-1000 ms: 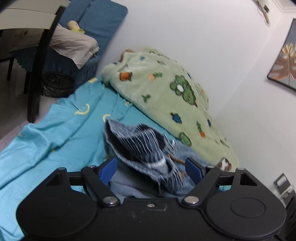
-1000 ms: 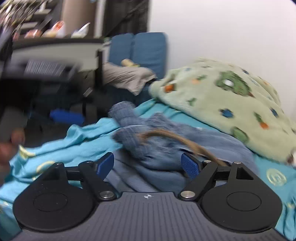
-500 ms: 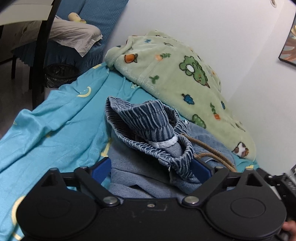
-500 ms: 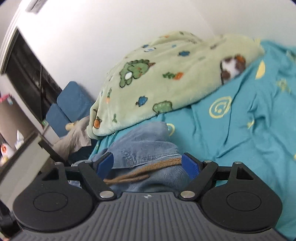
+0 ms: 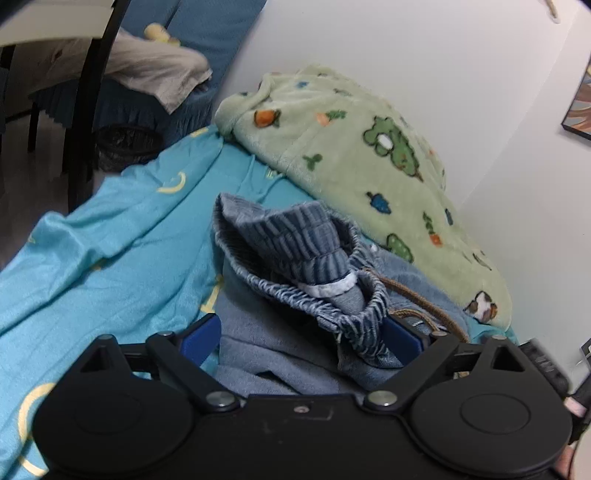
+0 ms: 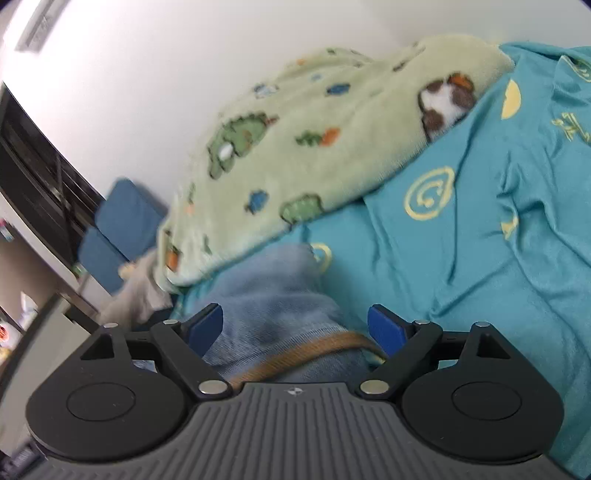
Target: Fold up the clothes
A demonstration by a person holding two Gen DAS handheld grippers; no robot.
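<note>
A crumpled pair of blue denim trousers (image 5: pixel 295 254) with a striped elastic waistband and a brown drawstring (image 5: pixel 424 306) lies on the teal bedsheet (image 5: pixel 110 240). My left gripper (image 5: pixel 301 336) is open, its blue pads either side of the bunched waistband, close above the cloth. In the right wrist view the same trousers (image 6: pixel 277 295) and drawstring (image 6: pixel 314 350) lie between the pads of my right gripper (image 6: pixel 295 325), which is open. Whether either gripper touches the cloth I cannot tell.
A light green fleece blanket (image 5: pixel 351 147) with cartoon prints lies along the white wall behind the trousers; it also shows in the right wrist view (image 6: pixel 314 155). A blue sofa (image 5: pixel 207 33) with beige cloth and a dark table leg (image 5: pixel 85 103) stand at the left.
The right gripper has swung from facing the room to facing the blanket and wall, and moved in over the trousers. The left gripper has moved slightly closer to the waistband. Both stay open.
</note>
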